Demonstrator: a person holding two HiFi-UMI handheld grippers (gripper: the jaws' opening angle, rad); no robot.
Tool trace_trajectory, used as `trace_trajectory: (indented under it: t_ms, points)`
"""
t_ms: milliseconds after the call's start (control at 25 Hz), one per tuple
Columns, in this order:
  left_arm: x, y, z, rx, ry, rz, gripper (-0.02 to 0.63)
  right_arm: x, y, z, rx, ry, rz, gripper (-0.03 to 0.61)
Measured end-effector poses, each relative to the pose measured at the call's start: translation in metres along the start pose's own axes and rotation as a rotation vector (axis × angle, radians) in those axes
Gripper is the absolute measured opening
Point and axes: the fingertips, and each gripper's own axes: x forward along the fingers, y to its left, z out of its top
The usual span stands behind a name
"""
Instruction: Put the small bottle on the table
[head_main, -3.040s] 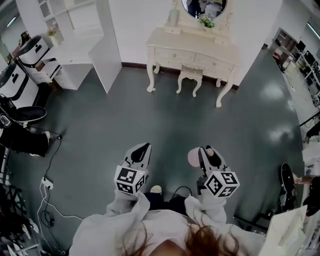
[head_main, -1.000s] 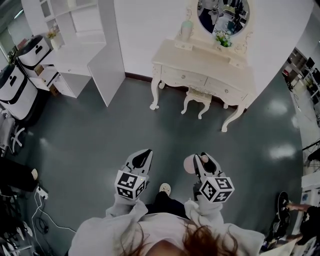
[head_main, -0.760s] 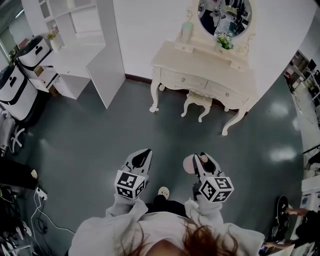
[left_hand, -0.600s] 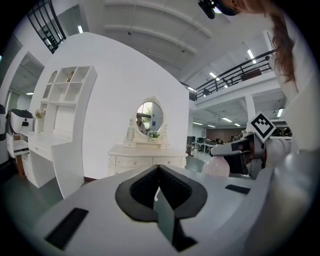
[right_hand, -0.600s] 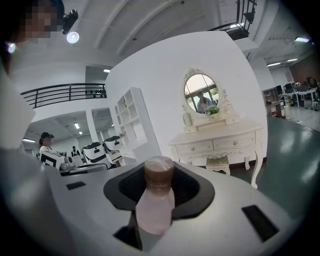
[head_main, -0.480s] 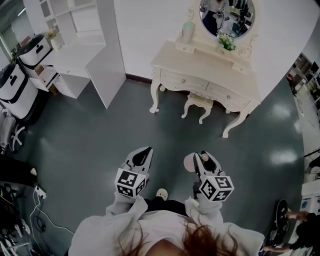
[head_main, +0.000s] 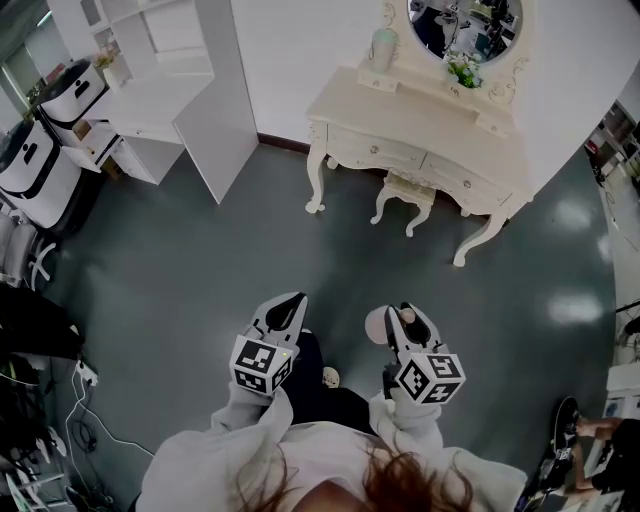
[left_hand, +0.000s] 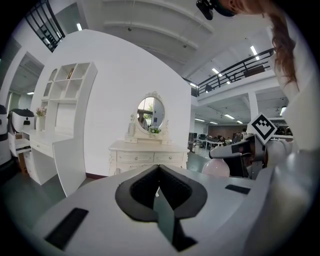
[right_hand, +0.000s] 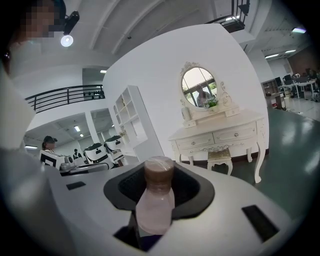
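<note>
Clamped in right claw (right_hand: 159, 186): brown-capped, pale pink small bottle (right_hand: 156, 207), well short of cream tabletop (head_main: 430, 115); left claw (left_hand: 159, 187) pressed together, empty, equally far from tabletop.

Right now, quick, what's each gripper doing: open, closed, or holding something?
Left gripper: closed, empty.
Right gripper: closed on the small bottle, cap end pointing away from the person.

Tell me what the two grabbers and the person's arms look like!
The left gripper and the right gripper are smooth pale-grey shells narrowing to two jaws lined in black. Behind each sits a white cube printed with black square patterns. The person wears loose white sleeves.
</note>
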Motion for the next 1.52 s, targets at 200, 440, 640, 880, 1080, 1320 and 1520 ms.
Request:
trace_trajectory:
  t_ms: [200,440,640,880,1080,1320,1520]
  points:
    - [0.011,0.008,-0.007,-0.010,0.018,0.002,0.015,0.014,-0.007,-0.001,0.007,0.011,-0.005,0.146]
    - [0.048,0.021,0.010,-0.002,0.009,-0.015,0.015,0.040,-0.022,0.022,0.002,0.000,-0.017,0.146]
    - [0.084,0.040,0.028,0.004,-0.002,-0.029,0.015,0.071,-0.035,0.047,-0.019,-0.014,-0.034,0.146]
    - [0.126,0.062,0.055,0.017,-0.011,-0.056,0.015,0.107,-0.047,0.080,-0.064,-0.020,-0.065,0.146]
    - [0.157,0.082,0.068,0.014,-0.012,-0.076,0.015,0.136,-0.054,0.099,-0.063,-0.024,-0.075,0.146]
    - [0.185,0.104,0.084,0.020,-0.015,-0.109,0.015,0.164,-0.058,0.119,-0.059,-0.034,-0.103,0.146]
    - [0.208,0.121,0.093,0.028,-0.013,-0.134,0.015,0.185,-0.062,0.130,-0.040,-0.043,-0.119,0.146]
